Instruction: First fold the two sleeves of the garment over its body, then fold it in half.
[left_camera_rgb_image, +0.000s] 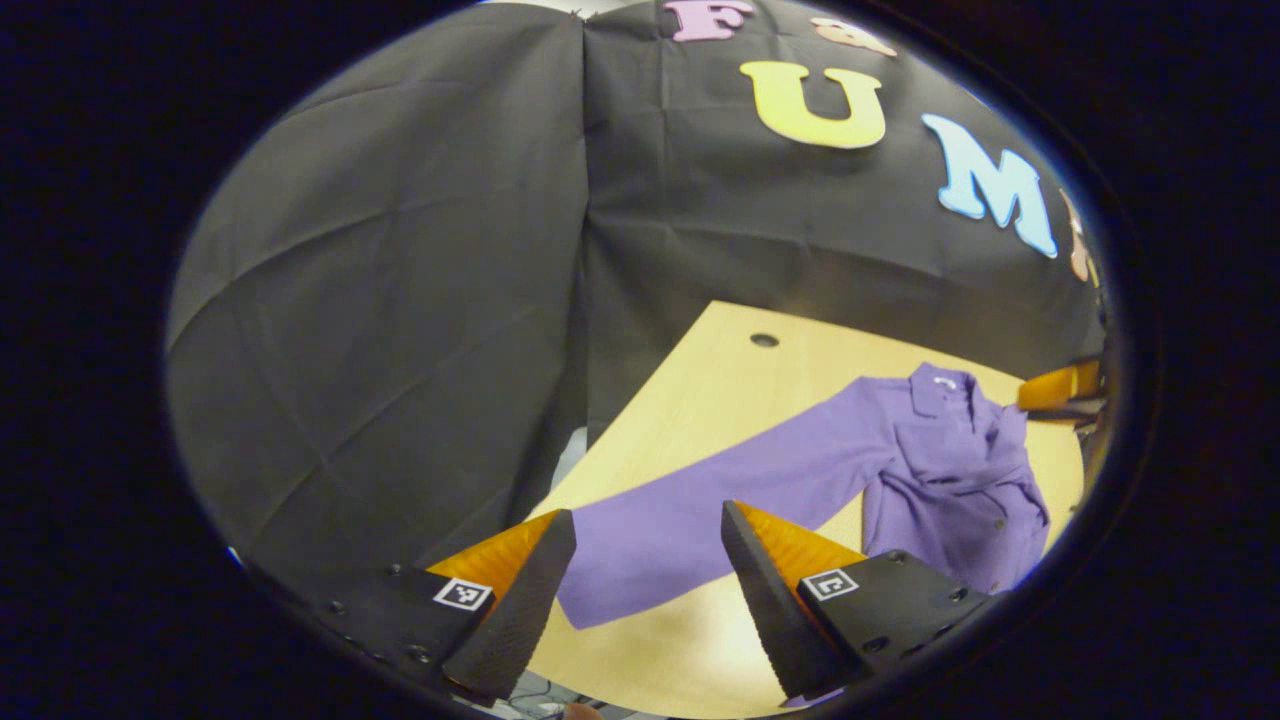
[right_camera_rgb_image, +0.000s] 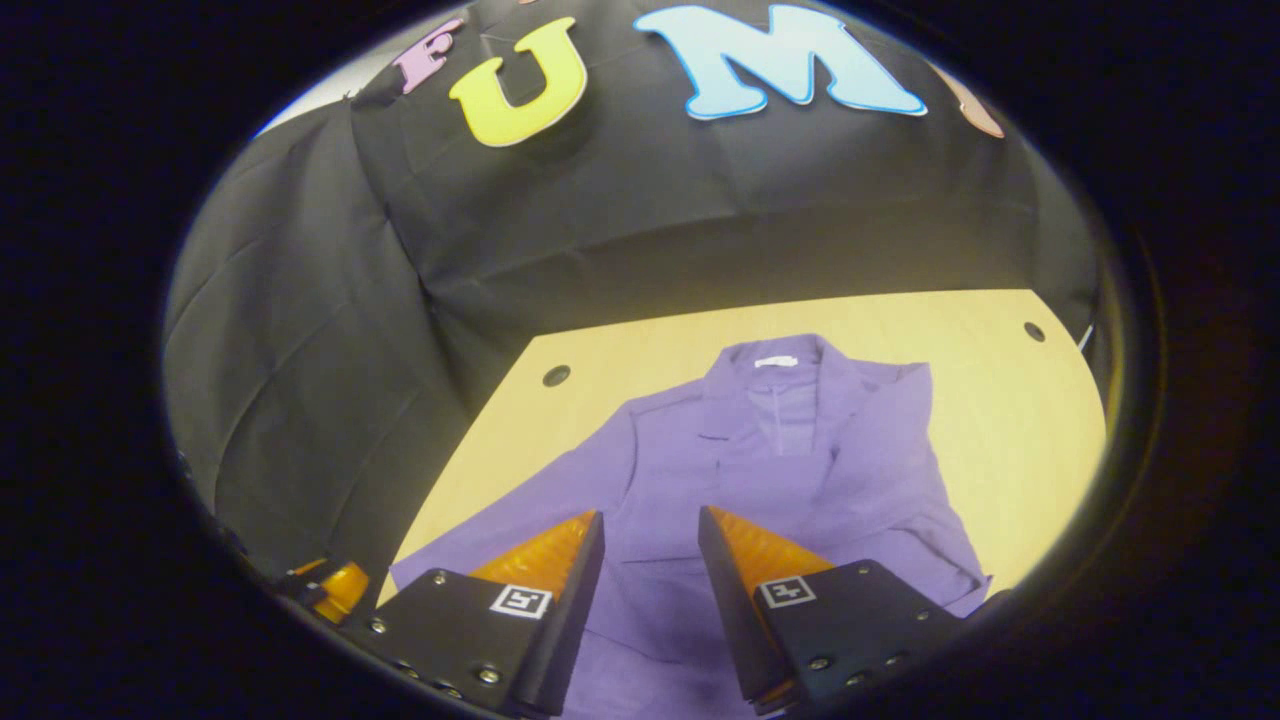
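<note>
Here the garment (right_camera_rgb_image: 760, 470), a purple collared shirt of soft woven cloth, lies flat on the table (right_camera_rgb_image: 1010, 400), collar toward the booth wall and front face up. In the left gripper view one long sleeve (left_camera_rgb_image: 690, 500) stretches straight out from the body across the pale wood toward the table's near edge, its cuff end lying between the two fingers of the left gripper (left_camera_rgb_image: 648, 590). The jaws of that gripper stand spread wide with nothing between them but air above the cuff; whether they touch the cloth cannot be told. The right gripper (right_camera_rgb_image: 650, 590) hovers over the middle of the shirt's body, its jaws likewise parted and holding nothing.

By this evidence the first step, folding the sleeves over the body, is in hand. The outstretched sleeve is not yet folded. The opposite sleeve appears to lie already across the body, judging by the rumpled layer on that side, though this is not certain.

The next move calls for the left gripper to descend on the cuff, pinch a single layer of cloth, and carry it across onto the body without dragging the shirt.

The fabric is thin and limp, creasing readily near the placket and hem. The table is smooth light wood grain with rounded corners and small dark round holes (right_camera_rgb_image: 556, 376) near its far edge.
</note>
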